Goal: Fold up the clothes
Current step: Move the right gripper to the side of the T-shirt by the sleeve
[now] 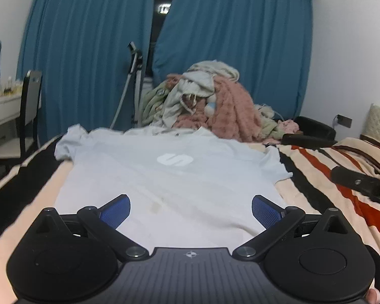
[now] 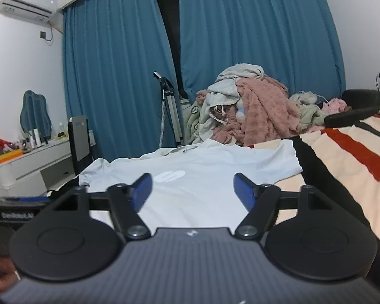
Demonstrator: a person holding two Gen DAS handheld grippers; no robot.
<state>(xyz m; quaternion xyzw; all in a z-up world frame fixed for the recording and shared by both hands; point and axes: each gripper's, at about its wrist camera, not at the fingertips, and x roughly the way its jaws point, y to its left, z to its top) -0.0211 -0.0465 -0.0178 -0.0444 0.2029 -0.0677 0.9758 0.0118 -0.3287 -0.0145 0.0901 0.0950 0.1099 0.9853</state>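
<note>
1. The left gripper (image 1: 191, 210) fills the bottom of the left wrist view, its blue pads spread wide with nothing between them; it hovers over the near hem of the T-shirt.
2. The right gripper (image 2: 192, 190) sits low in the right wrist view, its jaws also apart and holding nothing, with the shirt showing behind the gap.
3. The white T-shirt (image 1: 164, 177) lies flat on the bed in the centre of both views, a pale logo (image 1: 174, 160) facing up and its sleeves spread to either side.
4. A striped blanket (image 1: 329, 177) of cream, black and red covers the bed at the right of the frame, just beside the shirt.
5. Beyond the shirt's collar a pile of clothes (image 1: 215, 101), pink, grey and pale green, rises in the middle distance.
6. Blue curtains (image 1: 88, 50) hang across the upper frame, parted by a dark gap.
7. A chair (image 2: 79, 141) and a white dresser (image 2: 30, 164) stand at the left.
</note>
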